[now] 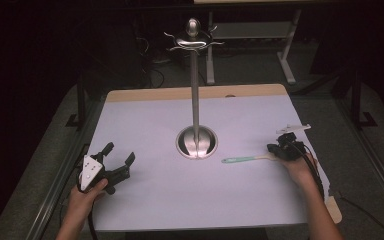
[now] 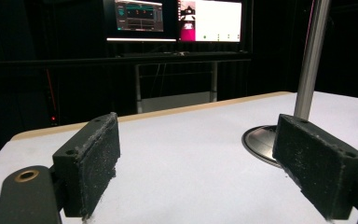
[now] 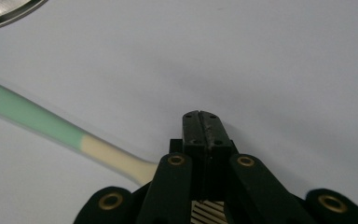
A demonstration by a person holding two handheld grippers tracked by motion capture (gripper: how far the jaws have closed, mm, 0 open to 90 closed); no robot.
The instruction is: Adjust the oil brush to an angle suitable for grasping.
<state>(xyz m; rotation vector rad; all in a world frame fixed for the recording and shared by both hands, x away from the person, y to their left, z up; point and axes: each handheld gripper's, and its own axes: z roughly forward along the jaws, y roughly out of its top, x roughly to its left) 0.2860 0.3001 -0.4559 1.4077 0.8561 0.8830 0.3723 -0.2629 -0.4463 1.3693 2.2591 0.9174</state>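
A long utensil (image 1: 242, 159) with a green handle and a cream end lies on the white table (image 1: 150, 200), right of a metal stand's round base (image 1: 196, 142). My right gripper (image 1: 274, 150) sits at the cream end. In the right gripper view its jaws (image 3: 201, 116) are pressed together with nothing visible between the tips. The utensil (image 3: 51, 126) runs under the gripper's left link, where its end is hidden. My left gripper (image 1: 119, 152) rests at the table's near left, open. Nothing sits between its pads (image 2: 93, 163) in the left gripper view.
The stand's thin pole (image 1: 196, 95) rises from the table's middle to a crown of curved hooks (image 1: 193, 37). Its base (image 2: 258, 142) lies just beyond the left gripper's right pad. Monitors (image 2: 177, 18) glow in the dark behind the table's far edge.
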